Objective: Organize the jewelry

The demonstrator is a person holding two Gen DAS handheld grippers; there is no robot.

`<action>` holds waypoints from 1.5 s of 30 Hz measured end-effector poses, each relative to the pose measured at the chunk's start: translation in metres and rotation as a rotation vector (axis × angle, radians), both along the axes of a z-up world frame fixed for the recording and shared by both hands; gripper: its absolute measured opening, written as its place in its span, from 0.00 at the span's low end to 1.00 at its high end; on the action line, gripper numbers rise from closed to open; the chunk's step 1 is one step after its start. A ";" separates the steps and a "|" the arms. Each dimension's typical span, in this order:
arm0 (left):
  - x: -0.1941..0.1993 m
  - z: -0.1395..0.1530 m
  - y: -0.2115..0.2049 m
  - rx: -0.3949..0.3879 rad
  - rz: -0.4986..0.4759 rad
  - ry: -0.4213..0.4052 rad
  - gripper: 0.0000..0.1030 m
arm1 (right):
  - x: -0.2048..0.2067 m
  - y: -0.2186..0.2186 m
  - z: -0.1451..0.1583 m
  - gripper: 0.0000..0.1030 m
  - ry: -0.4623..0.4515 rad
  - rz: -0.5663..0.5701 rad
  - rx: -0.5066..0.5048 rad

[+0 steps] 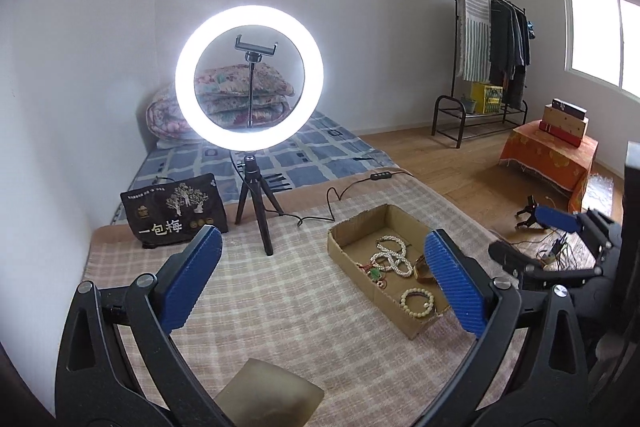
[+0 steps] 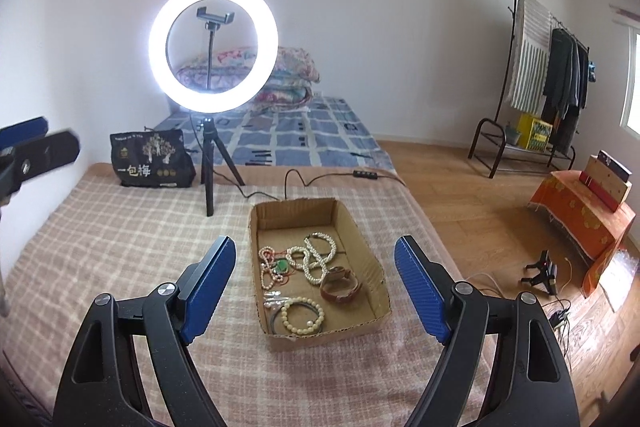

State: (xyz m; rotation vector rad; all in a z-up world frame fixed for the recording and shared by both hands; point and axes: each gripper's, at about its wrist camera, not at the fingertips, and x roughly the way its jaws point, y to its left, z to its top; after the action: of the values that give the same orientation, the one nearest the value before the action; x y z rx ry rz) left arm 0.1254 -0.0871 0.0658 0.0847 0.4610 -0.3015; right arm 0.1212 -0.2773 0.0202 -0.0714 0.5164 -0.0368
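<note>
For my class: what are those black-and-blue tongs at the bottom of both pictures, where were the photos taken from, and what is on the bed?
They are hand-held grippers, one in each of a person's hands, each carrying a camera looking along its two fingers. One picture is from the left gripper, the other from the right gripper. Both are open and hold nothing. On the checked blanket lies a cardboard tray of bead bracelets, pearl strands and a brown bangle, with a lit ring light and a black bag behind.

Pink-checked blanket; brown box; seemingly cream beads.
</note>
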 end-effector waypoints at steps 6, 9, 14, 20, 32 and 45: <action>-0.015 -0.010 -0.001 0.005 -0.003 0.016 1.00 | -0.004 -0.005 0.002 0.80 -0.025 -0.019 0.009; -0.019 -0.015 -0.002 0.014 -0.010 0.029 1.00 | -0.005 -0.009 0.001 0.80 -0.030 -0.028 0.033; -0.021 -0.019 -0.002 0.006 -0.004 0.035 1.00 | -0.003 -0.009 -0.001 0.80 -0.041 -0.022 0.036; -0.016 -0.024 0.001 -0.010 -0.006 0.068 1.00 | 0.000 -0.010 -0.003 0.80 -0.044 -0.017 0.047; -0.017 -0.026 -0.001 0.005 0.001 0.039 1.00 | 0.012 -0.006 -0.007 0.80 -0.035 -0.013 0.046; -0.018 -0.023 -0.002 0.008 -0.009 0.027 1.00 | 0.019 -0.008 -0.013 0.80 -0.007 -0.028 0.050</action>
State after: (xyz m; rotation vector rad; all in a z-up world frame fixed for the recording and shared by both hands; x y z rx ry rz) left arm 0.1071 -0.0889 0.0423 0.0906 0.4886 -0.3102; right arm 0.1400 -0.2850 0.0075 -0.0147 0.5109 -0.0517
